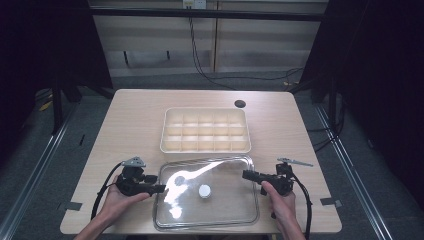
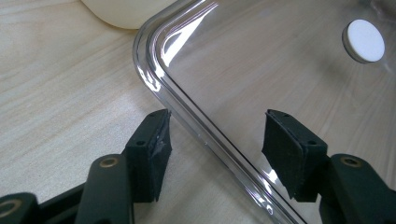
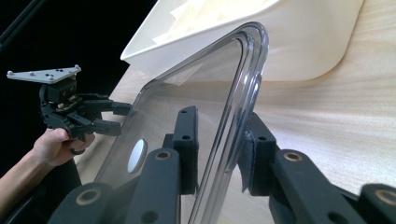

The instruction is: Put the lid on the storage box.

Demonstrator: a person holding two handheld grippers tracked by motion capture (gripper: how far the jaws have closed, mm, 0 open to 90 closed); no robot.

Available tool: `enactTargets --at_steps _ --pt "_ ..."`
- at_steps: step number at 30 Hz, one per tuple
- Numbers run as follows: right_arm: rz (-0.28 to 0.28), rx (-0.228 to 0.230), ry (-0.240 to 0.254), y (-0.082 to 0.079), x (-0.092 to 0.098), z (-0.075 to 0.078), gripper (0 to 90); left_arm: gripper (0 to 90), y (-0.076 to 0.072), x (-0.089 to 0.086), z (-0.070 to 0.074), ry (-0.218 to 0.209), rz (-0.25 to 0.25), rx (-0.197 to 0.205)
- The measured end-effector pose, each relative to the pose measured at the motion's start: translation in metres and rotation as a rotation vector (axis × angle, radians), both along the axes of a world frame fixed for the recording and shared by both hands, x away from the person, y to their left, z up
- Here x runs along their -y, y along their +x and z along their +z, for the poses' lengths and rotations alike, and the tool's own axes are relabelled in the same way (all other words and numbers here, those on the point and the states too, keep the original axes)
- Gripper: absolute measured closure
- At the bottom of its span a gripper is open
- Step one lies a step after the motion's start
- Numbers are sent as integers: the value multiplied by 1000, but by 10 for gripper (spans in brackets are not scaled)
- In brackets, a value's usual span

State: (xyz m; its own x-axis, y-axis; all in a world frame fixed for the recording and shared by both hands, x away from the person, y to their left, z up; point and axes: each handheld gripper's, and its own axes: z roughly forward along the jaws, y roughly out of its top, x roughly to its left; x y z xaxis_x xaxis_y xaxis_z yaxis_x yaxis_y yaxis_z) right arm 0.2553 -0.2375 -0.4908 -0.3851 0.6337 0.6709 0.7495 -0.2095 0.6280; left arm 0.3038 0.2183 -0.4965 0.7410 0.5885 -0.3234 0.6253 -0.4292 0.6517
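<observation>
Right gripper (image 3: 219, 154) is clamped on the right rim of the clear lid (image 1: 220, 200), pads squeezing the edge, probably so the lid can't slide. The lid lies flat on the table (image 1: 130, 115), just in front of the cream divider tray (image 1: 172, 145). Left gripper (image 2: 215, 140) has its jaws spread wide, straddling the lid's left rim without touching it. Small white disc (image 2: 364, 41) sits mid-lid.

Lab: black curtains (image 1: 45, 45), rails (image 1: 35, 165).
</observation>
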Motion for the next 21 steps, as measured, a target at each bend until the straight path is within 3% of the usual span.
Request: enactTargets --at_steps 9,14,21 --pt "2 13 11 -2 0 2 728 352 2 1 -1 -36 9 -31" --pt "8 8 14 -3 0 4 731 383 1 2 -1 -59 9 -60" --pt "-8 -22 -15 -4 -1 3 714 470 2 -3 3 -90 44 -45"
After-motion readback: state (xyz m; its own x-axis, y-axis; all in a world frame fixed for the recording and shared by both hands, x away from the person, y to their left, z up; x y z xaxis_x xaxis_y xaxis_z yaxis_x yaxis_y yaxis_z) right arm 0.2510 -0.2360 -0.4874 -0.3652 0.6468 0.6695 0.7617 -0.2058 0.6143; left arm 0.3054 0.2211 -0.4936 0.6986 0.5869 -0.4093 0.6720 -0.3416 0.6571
